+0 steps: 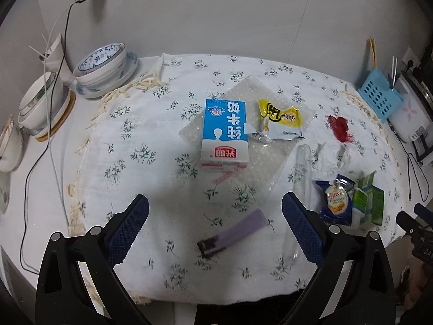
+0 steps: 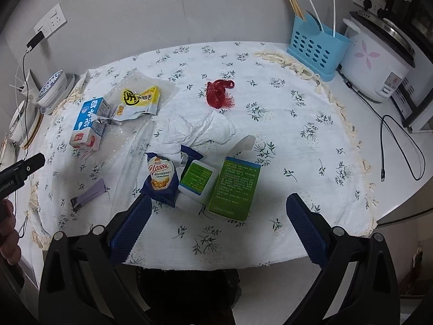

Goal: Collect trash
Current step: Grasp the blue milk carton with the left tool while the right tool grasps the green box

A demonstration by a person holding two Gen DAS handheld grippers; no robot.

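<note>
Trash lies on the floral tablecloth. A blue milk carton and a yellow wrapper rest on clear bubble wrap. A purple lighter lies just ahead of my open, empty left gripper. A blue snack packet, a green box, a crumpled tissue and a red mesh scrap lie ahead of my open, empty right gripper.
Stacked bowls and a cup stand at the left, with a charger cable. A blue utensil holder and a rice cooker stand at the back right. A black cable lies on the right.
</note>
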